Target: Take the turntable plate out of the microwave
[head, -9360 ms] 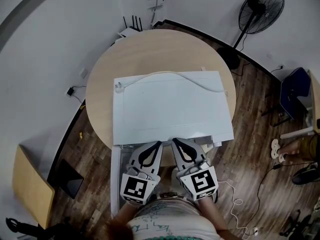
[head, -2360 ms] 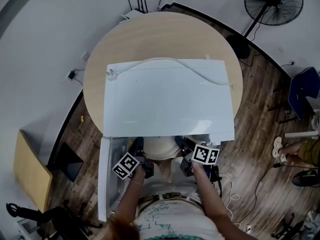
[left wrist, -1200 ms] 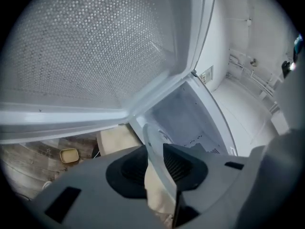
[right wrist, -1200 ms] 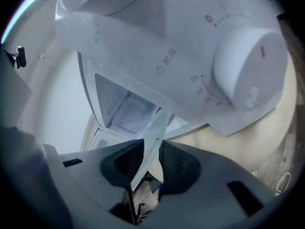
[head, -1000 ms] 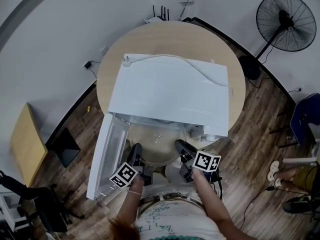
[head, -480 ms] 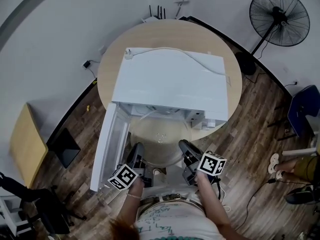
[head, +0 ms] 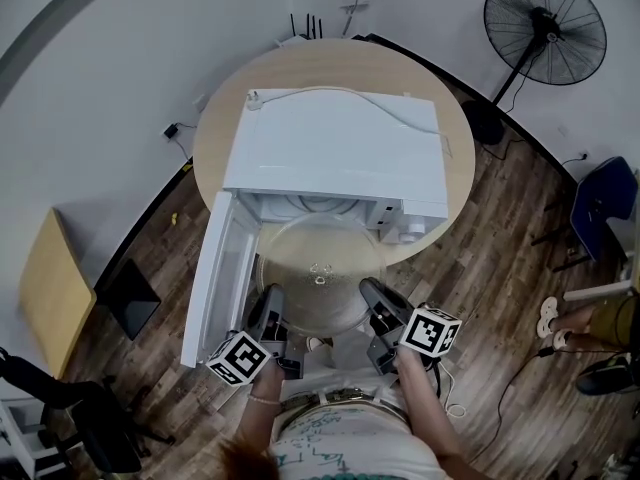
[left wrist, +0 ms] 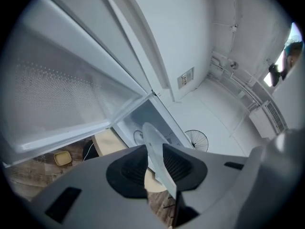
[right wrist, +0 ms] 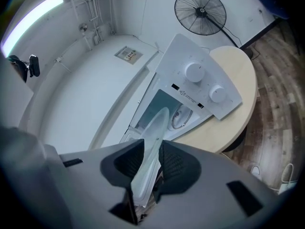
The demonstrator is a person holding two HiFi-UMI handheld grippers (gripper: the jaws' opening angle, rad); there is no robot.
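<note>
The left gripper [head: 270, 303] and right gripper [head: 375, 298] each clamped the glass turntable plate [head: 320, 268] by its rim before the open white microwave [head: 335, 143] on the round desk [head: 330, 60].

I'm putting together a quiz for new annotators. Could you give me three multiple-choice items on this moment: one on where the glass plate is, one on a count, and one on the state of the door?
1. Where is the turntable plate relative to the microwave?
A. Lying on top of it
B. Deep inside its cavity
C. Held in front of its opening

2. How many round knobs are on its control panel?
A. One
B. Two
C. Four

3. The door is:
A. Swung open
B. Shut
C. Taken off

Answers:
1 C: the left gripper and the right gripper each clamp the plate's near rim in front of the cavity.
2 B: the right gripper view shows two white knobs.
3 A: in the head view the door stands open at the microwave's left side.
</note>
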